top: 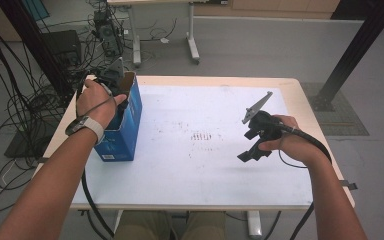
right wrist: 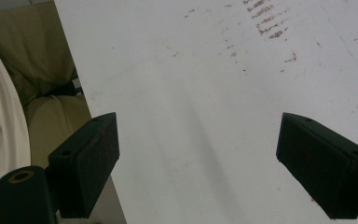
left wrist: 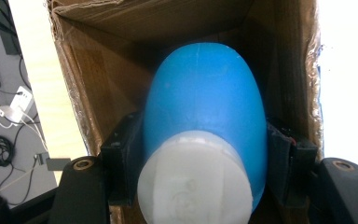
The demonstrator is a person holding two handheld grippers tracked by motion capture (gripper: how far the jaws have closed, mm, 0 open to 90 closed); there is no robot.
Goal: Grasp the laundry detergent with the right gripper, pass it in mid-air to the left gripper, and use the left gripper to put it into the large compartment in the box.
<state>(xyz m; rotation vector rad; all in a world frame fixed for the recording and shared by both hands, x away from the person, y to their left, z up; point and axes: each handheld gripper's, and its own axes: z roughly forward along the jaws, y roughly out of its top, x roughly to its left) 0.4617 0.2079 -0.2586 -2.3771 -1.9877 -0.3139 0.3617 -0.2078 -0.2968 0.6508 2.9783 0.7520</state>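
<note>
Tongs in the person's left hand [top: 111, 80] reach down into the open top of a tall blue cardboard box [top: 125, 132] standing at the left edge of the worktop [top: 200, 170]. Seen from the left gripper view, those left tongs [left wrist: 205, 161] pinch a blue bottle [left wrist: 205, 102] just below its white cap [left wrist: 195, 179], one black pad on each side of the body. The bottle sits inside the box, surrounded by brown cardboard walls [left wrist: 98, 79], cap toward the camera. Gripping near the cap probably gives the firmest hold for moving the bottle straight along the narrow box without snagging its sides. I cannot tell whether the bottle is resting on the bottom.

Over on the right, the person's other hand holds the right tongs [top: 252, 150] low above the bare white worktop, well apart from the box. Their jaws stand spread wide with nothing between them; the right gripper view looks past them onto the stained white surface [right wrist: 261, 28]. That hand seems parked out of the way, perhaps ready to steady the box.
</note>
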